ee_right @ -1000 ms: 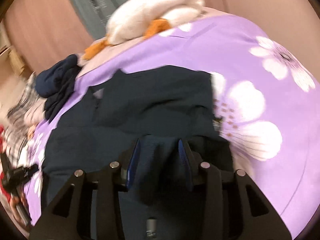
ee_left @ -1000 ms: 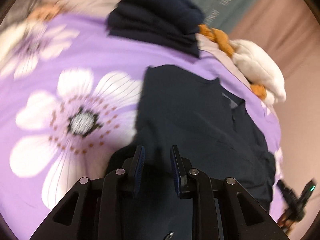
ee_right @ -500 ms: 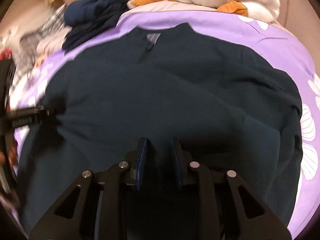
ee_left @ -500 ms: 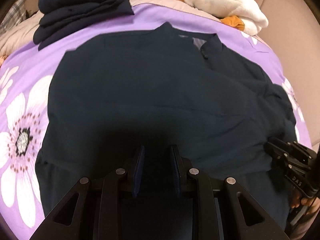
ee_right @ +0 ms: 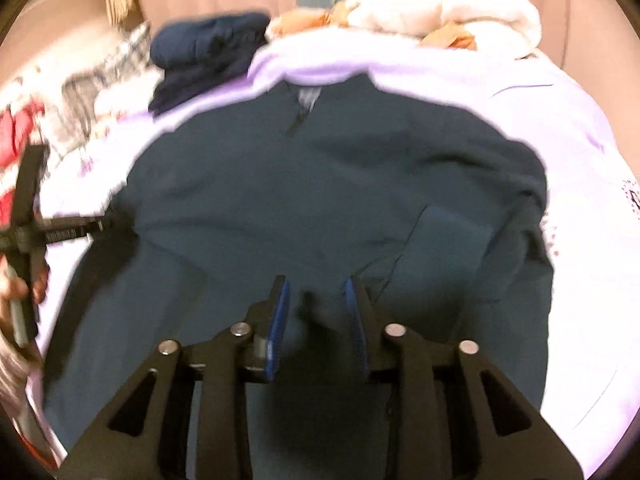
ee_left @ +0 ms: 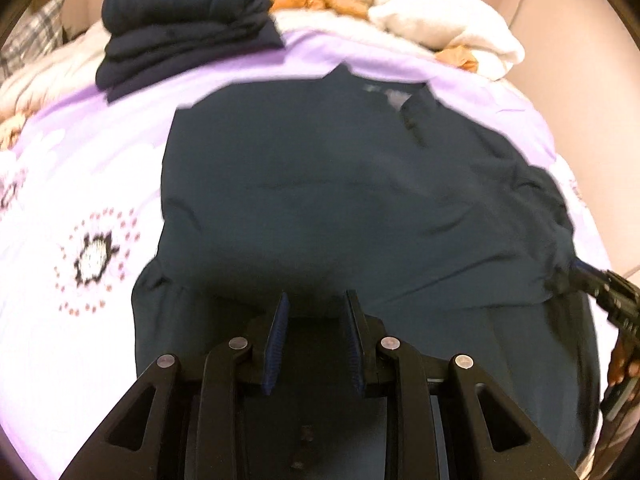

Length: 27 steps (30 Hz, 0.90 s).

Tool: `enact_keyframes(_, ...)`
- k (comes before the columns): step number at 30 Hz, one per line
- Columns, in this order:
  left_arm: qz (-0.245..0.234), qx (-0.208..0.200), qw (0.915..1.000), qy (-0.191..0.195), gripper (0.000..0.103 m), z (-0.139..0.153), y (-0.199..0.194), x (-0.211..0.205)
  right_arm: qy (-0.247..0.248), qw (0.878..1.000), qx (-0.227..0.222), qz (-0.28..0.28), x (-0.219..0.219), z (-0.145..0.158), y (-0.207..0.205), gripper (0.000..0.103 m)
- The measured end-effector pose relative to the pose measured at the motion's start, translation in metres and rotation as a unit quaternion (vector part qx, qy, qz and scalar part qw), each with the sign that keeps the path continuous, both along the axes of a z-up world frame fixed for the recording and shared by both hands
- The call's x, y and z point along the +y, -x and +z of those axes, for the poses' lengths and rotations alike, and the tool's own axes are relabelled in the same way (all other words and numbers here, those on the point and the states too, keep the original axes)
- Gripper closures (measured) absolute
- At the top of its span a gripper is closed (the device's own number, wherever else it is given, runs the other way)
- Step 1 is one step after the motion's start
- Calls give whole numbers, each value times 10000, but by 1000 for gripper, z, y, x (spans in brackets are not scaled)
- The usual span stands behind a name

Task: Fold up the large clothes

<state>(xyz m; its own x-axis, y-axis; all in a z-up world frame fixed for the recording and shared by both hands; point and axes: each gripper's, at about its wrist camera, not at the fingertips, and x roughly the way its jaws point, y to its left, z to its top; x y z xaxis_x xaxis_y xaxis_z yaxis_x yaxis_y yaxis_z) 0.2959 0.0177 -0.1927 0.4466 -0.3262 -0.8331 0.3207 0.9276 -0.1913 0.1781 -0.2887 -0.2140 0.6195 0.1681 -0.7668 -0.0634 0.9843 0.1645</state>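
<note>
- Dark blue cloth: a big shirt [ee_left: 340, 200] lies spread out on a purple flowered bedcover [ee_left: 80, 208], with its collar at the far end.
- The left gripper [ee_left: 314, 304] has a small gap between its jaws. Shirt cloth sits there, but I cannot tell if it is pinched.
- The right gripper [ee_right: 316, 288] is opening, with a fold of the shirt between its jaws.
- Folded dark clothes [ee_left: 184, 20] and a white blanket [ee_left: 440, 28] sit past the collar.
</note>
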Motion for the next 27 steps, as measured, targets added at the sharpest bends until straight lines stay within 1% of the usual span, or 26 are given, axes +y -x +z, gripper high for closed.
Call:
enact_keyframes(2, -99, -45, 9999, 92, 78, 5, -1, -11, -288, 9991, -169, -255, -13, 8, -4, 69)
enact_keyframes(4, -189, -41, 9997, 117, 76, 5, -2, -25, -327, 9982, -187, -475, -19, 8, -13, 66)
enact_keyframes(6, -292, -38, 9995, 69, 74, 0, -5, -43, -325, 9972, -187, -645, -23, 4, -23, 66)
enact_keyframes(8, -341, 15, 9994, 0, 74, -7, -7, -54, -316, 9963, -122, -788, -27, -4, -32, 66)
enact_keyframes(11, -330, 137, 9993, -119, 74, -24, -11, -65, -249, 9946, 210, -989, -33, -28, -41, 68)
enact_keyframes(13, -326, 83, 9992, -217, 73, -27, -9, -66, -242, 9936, 389, -1036, -37, -40, -41, 71)
enact_keyframes(14, -332, 38, 9991, -261, 73, -27, -9, -67, -276, 9935, 357, -1043, -39, -45, -39, 71)
enact_keyframes(17, -339, -13, 9988, -358, 73, -25, -6, -67, -327, 9932, 314, -1076, -44, -41, -36, 70)
enact_keyframes(19, -315, -53, 9985, -449, 73, -24, -3, -67, -320, 9929, 288, -1111, -42, -33, -33, 66)
enact_keyframes(21, -273, -116, 9981, -536, 72, -22, 2, -68, -333, 9942, 152, -1014, -37, -23, -28, 64)
enact_keyframes(22, -263, -135, 9980, -557, 70, -21, 5, -68, -372, 9950, 94, -927, -33, -18, -24, 62)
enact_keyframes(23, -254, -160, 9979, -578, 61, -20, 9, -69, -406, 9955, 65, -857, -29, -15, -21, 60)
enact_keyframes(24, -247, -188, 9978, -589, 50, -20, 12, -69, -460, 9962, 39, -744, -21, -12, -16, 55)
enact_keyframes(25, -240, -231, 9977, -597, 47, -18, 17, -69, -479, 9967, 28, -650, -16, -11, -12, 50)
enact_keyframes(27, -295, -315, 9972, -614, 46, -15, 28, -70, -438, 9980, 27, -460, -4, -10, -5, 48)
